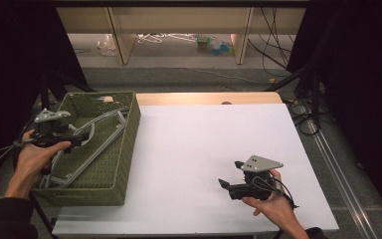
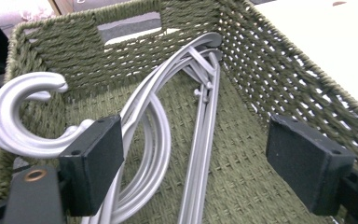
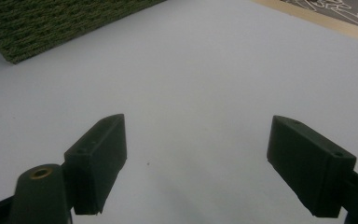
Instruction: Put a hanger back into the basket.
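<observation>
The table [image 1: 199, 149], covered with a white sheet, carries a green woven basket [image 1: 124, 149] at its left edge, with a strip of bare wood showing along the far side. Inside the basket lie several grey plastic hangers [image 1: 97, 144], stacked lengthwise on the woven floor; in the left gripper view the hangers [image 2: 200, 140] run from the near end to the far wall of the basket [image 2: 307, 88], their hooks curling up at the left against the side wall. The left gripper [image 1: 79, 139] is held over the near left part of the basket, pointing across it; its jaws stand released and wide apart, with the hangers below and between them, none pressed by either pad. One hook lies just beside the left-hand jaw in that view; whether it touches the jaw cannot be told. The right gripper [image 1: 231, 179] is held low over the bare white sheet at the near right of the table, well apart from the basket, its jaws likewise spread wide and grasping nothing.
</observation>
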`<state>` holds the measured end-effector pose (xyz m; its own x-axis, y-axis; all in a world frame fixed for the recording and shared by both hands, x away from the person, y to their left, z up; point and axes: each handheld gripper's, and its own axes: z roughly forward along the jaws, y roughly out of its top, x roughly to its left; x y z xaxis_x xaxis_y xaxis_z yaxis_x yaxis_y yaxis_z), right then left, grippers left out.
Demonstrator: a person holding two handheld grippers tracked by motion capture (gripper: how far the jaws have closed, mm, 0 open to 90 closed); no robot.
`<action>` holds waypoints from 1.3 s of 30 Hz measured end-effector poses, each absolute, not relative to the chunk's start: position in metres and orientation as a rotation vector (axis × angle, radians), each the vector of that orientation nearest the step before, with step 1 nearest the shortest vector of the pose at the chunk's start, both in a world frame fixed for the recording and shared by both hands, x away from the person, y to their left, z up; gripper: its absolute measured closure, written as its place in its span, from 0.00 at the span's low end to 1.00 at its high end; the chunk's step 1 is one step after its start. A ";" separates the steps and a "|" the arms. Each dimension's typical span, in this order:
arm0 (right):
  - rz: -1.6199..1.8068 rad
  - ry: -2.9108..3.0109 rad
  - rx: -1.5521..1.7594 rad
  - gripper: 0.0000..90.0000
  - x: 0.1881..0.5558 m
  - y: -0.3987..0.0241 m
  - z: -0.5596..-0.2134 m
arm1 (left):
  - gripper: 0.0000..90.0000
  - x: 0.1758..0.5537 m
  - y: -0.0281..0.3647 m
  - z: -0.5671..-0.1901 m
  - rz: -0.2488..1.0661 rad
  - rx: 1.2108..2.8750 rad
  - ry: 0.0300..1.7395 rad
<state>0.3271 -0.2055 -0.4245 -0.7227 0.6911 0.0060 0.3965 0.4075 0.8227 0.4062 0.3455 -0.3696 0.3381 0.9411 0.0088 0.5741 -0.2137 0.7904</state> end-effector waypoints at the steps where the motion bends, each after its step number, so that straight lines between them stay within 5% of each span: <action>1: 1.231 2.331 0.926 0.23 0.328 -0.206 -0.425 | 0.21 0.405 0.346 -0.368 0.660 1.931 1.313; 39: 1.258 2.337 0.927 0.23 0.332 -0.204 -0.428 | 0.21 0.320 0.235 -0.344 0.606 1.856 0.986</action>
